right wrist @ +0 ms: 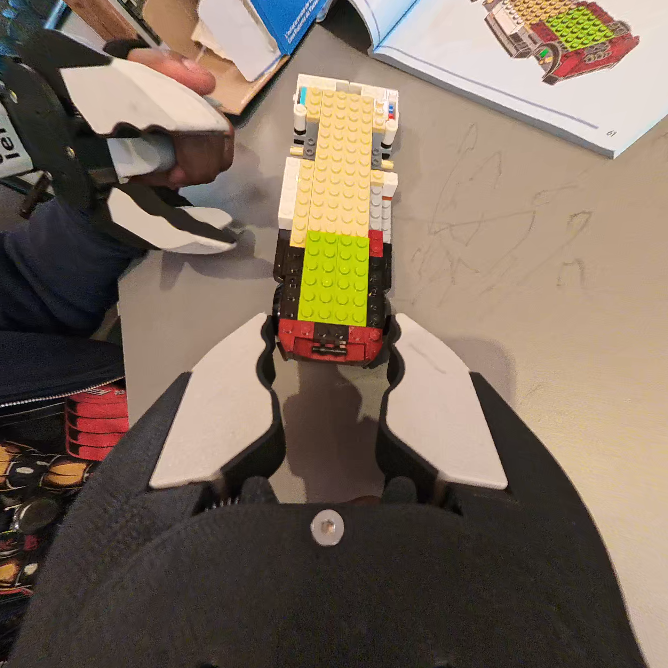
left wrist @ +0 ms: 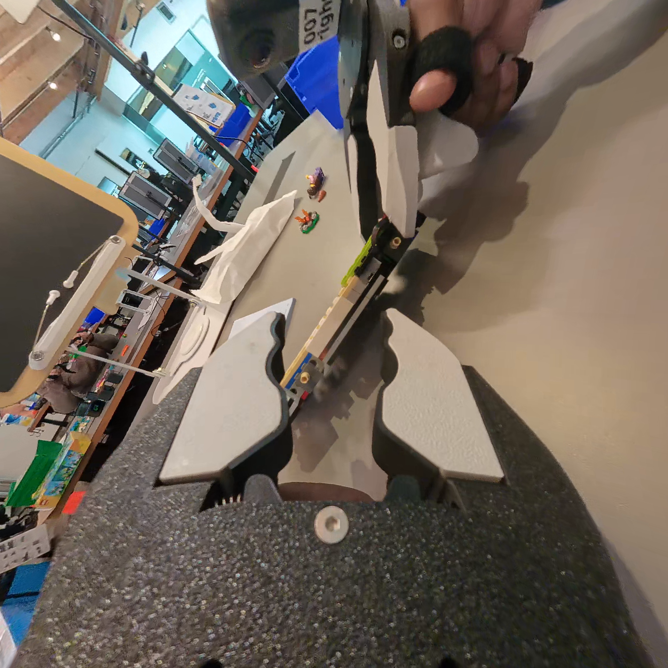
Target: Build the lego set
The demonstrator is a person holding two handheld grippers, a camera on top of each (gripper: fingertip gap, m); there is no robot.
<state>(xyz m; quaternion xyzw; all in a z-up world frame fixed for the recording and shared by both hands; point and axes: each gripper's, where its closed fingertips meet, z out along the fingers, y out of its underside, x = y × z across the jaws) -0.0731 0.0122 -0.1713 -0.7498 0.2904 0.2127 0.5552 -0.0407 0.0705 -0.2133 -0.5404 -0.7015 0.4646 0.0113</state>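
Note:
A long brick vehicle model lies on the grey table, with a tan and lime studded top, white sides and a dark red end. My right gripper is shut on the dark red end, with both black pads against its sides. In the left wrist view the model is seen edge-on, and the right gripper holds its far end. My left gripper is open. In the right wrist view the left gripper sits to the model's left, its tips a little short of the model's side.
An open instruction booklet lies at the far right and a blue box beyond the model. A white paper bag and small brick figures lie farther along the table. A person's dark sleeve is at the left.

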